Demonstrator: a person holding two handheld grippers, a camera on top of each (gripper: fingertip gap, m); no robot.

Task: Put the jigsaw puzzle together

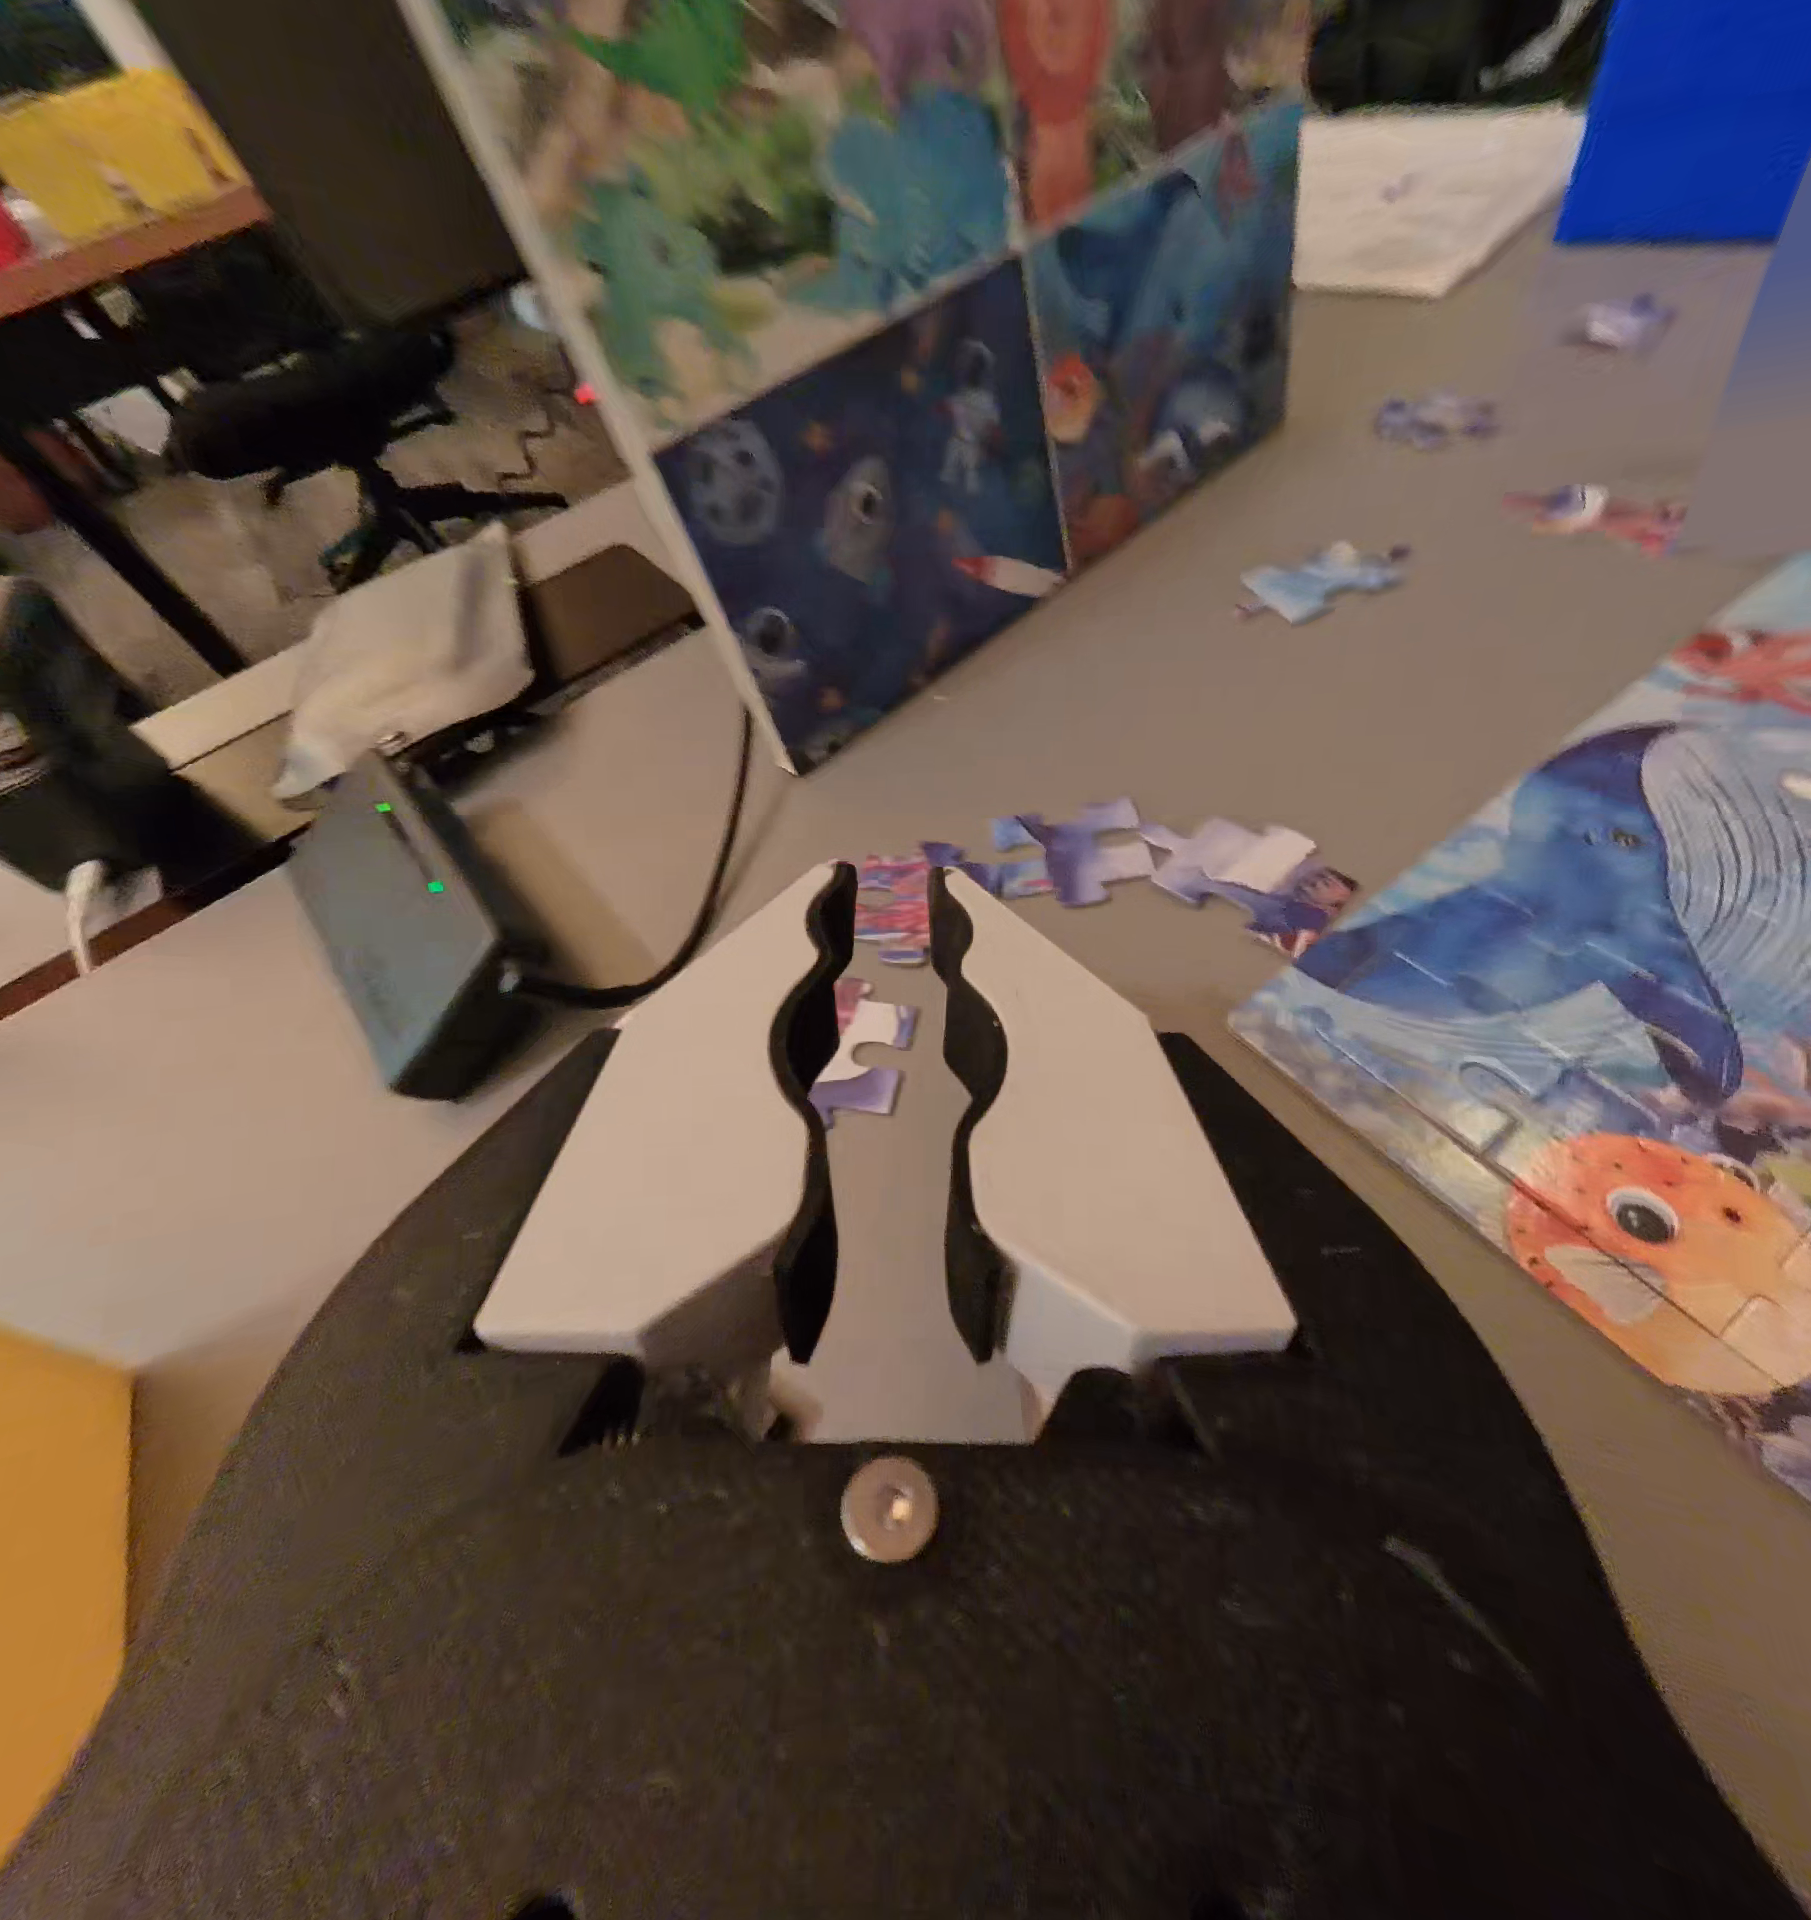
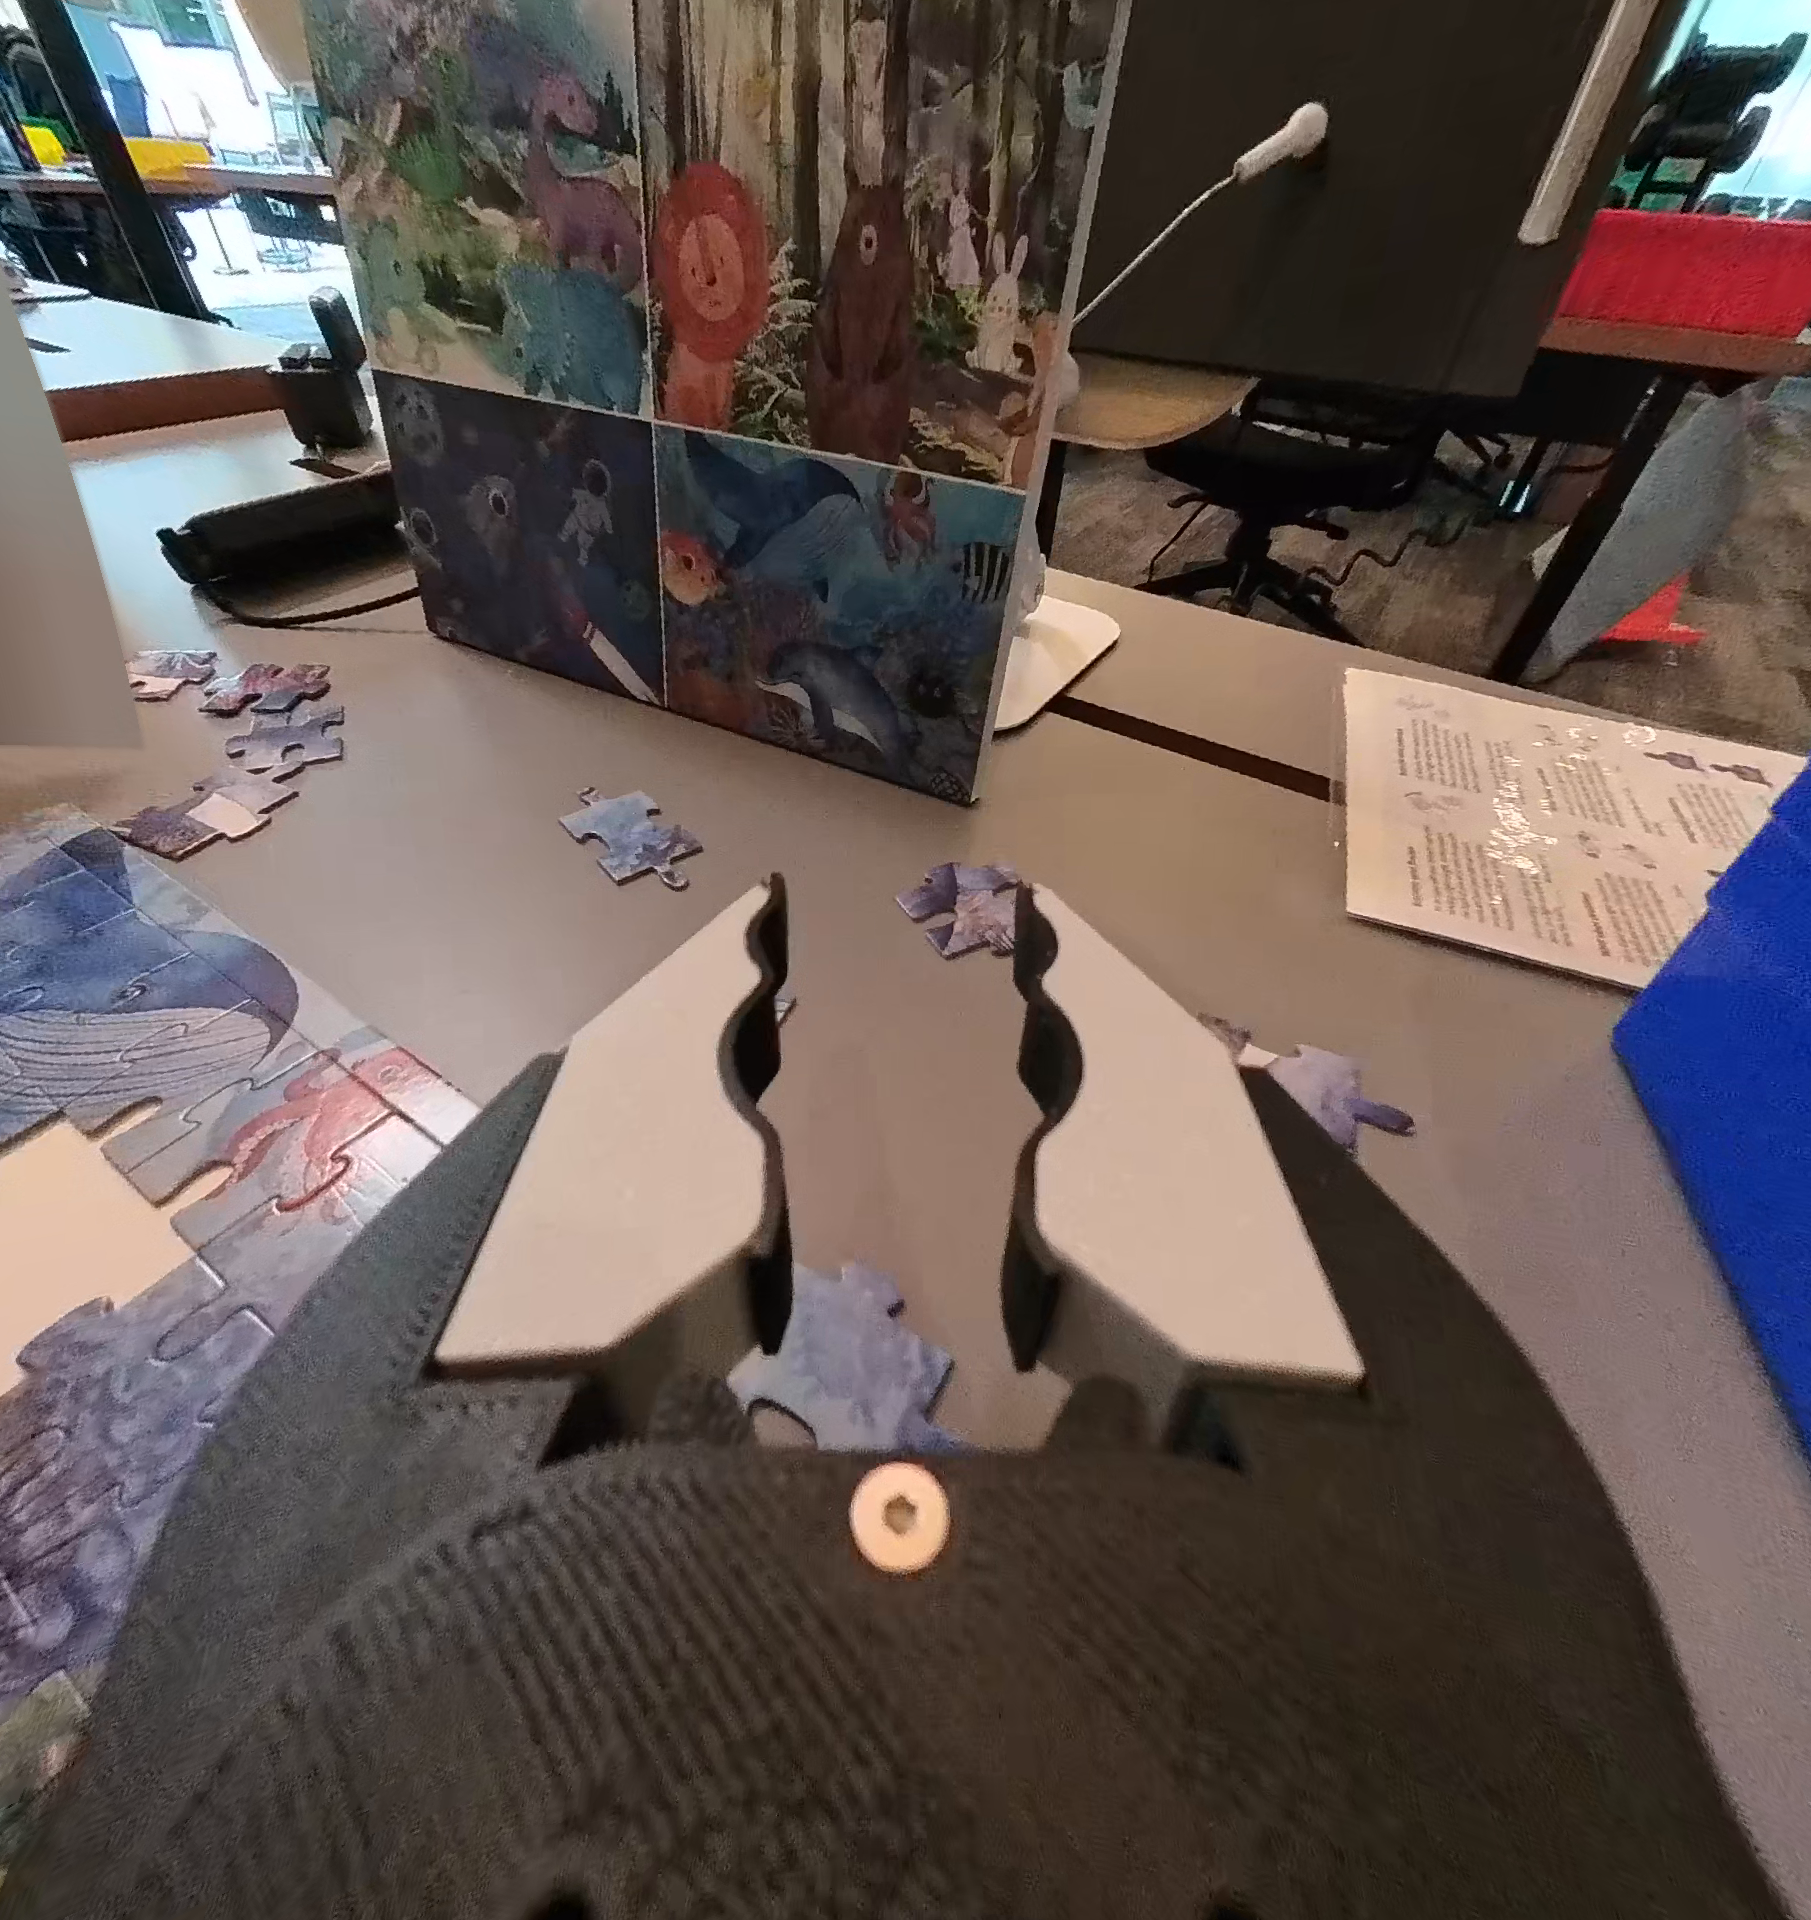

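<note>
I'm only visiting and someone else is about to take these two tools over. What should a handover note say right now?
Left tool: open, empty, above loose pieces.
Right tool: open, empty; a blue piece lies on the table beneath it.
Done: the whale and octopus part of the puzzle is joined.
Left: a gap in it is unfilled; several pieces are scattered in front of the picture box.

Grey table [image 2: 1140, 790] carries upright picture box [image 2: 693, 436]. Half-built puzzle [image 2: 132, 1039] lies left of the box, loose pieces [image 2: 257, 717] scattered before it, printed sheet [image 2: 1524, 821] and blue bin [image 2: 1774, 1039] right of it.
</note>
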